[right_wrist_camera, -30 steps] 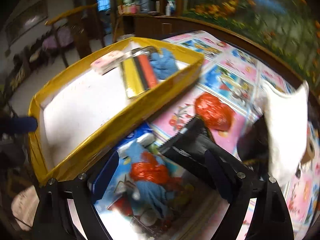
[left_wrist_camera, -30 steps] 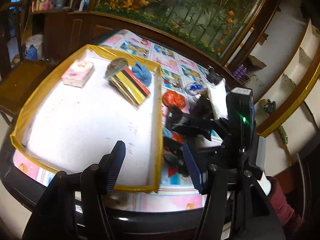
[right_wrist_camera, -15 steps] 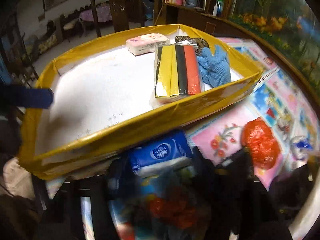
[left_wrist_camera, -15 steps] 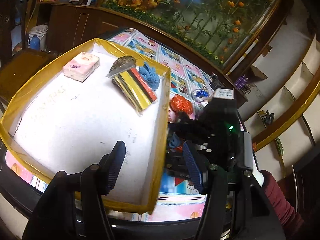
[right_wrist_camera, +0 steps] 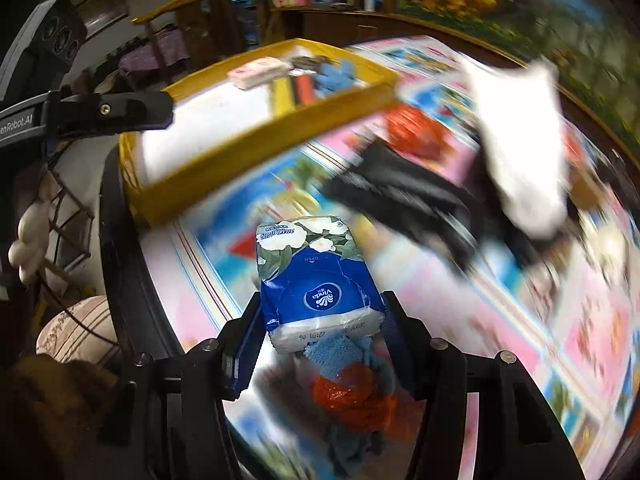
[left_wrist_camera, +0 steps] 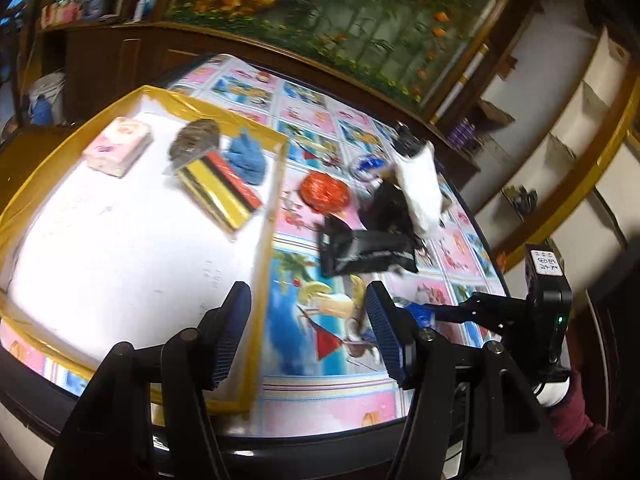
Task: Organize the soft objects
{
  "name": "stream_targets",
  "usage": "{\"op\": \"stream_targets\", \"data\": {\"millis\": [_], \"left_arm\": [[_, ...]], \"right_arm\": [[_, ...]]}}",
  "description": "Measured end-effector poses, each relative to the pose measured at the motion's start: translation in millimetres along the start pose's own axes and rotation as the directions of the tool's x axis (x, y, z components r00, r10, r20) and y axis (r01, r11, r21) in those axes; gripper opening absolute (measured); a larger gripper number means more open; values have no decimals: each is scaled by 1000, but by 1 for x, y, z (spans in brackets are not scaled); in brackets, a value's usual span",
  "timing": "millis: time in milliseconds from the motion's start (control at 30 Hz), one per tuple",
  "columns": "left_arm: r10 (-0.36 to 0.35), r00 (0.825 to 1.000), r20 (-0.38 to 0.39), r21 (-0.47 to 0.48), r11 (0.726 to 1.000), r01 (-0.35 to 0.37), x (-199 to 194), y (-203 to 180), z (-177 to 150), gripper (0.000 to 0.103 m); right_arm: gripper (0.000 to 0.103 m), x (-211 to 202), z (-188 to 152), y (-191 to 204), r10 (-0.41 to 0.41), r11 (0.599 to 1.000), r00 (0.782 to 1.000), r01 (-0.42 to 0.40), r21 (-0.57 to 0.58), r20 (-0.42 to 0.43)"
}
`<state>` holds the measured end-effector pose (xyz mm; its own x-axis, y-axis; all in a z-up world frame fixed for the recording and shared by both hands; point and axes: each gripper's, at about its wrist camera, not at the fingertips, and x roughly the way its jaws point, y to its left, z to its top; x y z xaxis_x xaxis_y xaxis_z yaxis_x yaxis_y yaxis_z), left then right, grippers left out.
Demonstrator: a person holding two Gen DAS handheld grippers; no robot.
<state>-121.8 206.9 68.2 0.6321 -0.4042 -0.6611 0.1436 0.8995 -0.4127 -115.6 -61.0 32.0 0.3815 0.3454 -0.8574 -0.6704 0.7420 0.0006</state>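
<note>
1. The yellow-rimmed tray [left_wrist_camera: 276,208] is sitting on the left part of the table [left_wrist_camera: 332,400], holding a pink tissue pack [left_wrist_camera: 118,151], a striped yellow, black and red bundle [left_wrist_camera: 220,196], a blue knitted item [left_wrist_camera: 246,160] and a grey-brown piece [left_wrist_camera: 196,144], all gathered at its far end; the near half of its white floor is lying bare.
2. On the patterned cloth to the right of the tray, a red crumpled bag [left_wrist_camera: 324,191], a black pouch [left_wrist_camera: 364,254] and a white bag [left_wrist_camera: 420,188] are lying close together near the far right edge, leaving an open strip of cloth between the tray wall and the pouch.
3. The left gripper [left_wrist_camera: 308,328] is hovering with its jaws spread and nothing between them, straddling the tray's near right wall close to the table's front edge.
4. The right gripper [right_wrist_camera: 320,320] is pinching a blue tissue pack [right_wrist_camera: 316,280] by its near end, its jaws having just been closing on it; the pack is sticking forward over the cloth, near the tray's front corner but apart from it.
5. Under that pack a blue cloth [right_wrist_camera: 340,354] and an orange-red bag [right_wrist_camera: 352,400] are lying blurred.
</note>
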Motion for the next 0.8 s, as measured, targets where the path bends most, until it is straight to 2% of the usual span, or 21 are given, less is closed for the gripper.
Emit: {"op": "stream_targets", "data": {"millis": [100, 200, 267, 333, 400, 500, 667, 767, 800], "left_arm": [[-13, 999, -40, 44, 999, 15, 12, -20, -6, 58], [-20, 996, -86, 78, 997, 27, 25, -39, -12, 58], [-22, 993, -119, 98, 995, 33, 34, -53, -19, 58], [-26, 989, -145, 111, 993, 42, 40, -63, -24, 58], [-24, 985, -168, 127, 991, 45, 45, -71, -29, 58], [-28, 979, -202, 143, 988, 58, 53, -85, -36, 58], [-53, 964, -259, 169, 980, 100, 71, -116, -45, 58], [-89, 955, -283, 105, 987, 123, 84, -120, -39, 58], [-97, 952, -291, 79, 989, 125, 89, -120, -36, 58]], "right_arm": [[57, -17, -34, -26, -47, 995, 999, 48, 89, -17], [62, -36, -59, -53, -24, 973, 1000, 21, 229, 11], [80, -55, -74, -75, 24, 938, 995, -55, 343, 96], [86, -74, -86, -88, 12, 912, 986, -80, 403, 168], [86, -84, -99, -96, -11, 902, 983, -69, 425, 184], [86, -87, -113, -97, -49, 902, 986, -25, 431, 161], [86, -93, -129, -82, -2, 888, 988, -69, 455, 154], [85, -86, -131, -68, 44, 885, 987, -111, 452, 155], [85, -85, -131, -61, 40, 890, 988, -102, 444, 146]]}}
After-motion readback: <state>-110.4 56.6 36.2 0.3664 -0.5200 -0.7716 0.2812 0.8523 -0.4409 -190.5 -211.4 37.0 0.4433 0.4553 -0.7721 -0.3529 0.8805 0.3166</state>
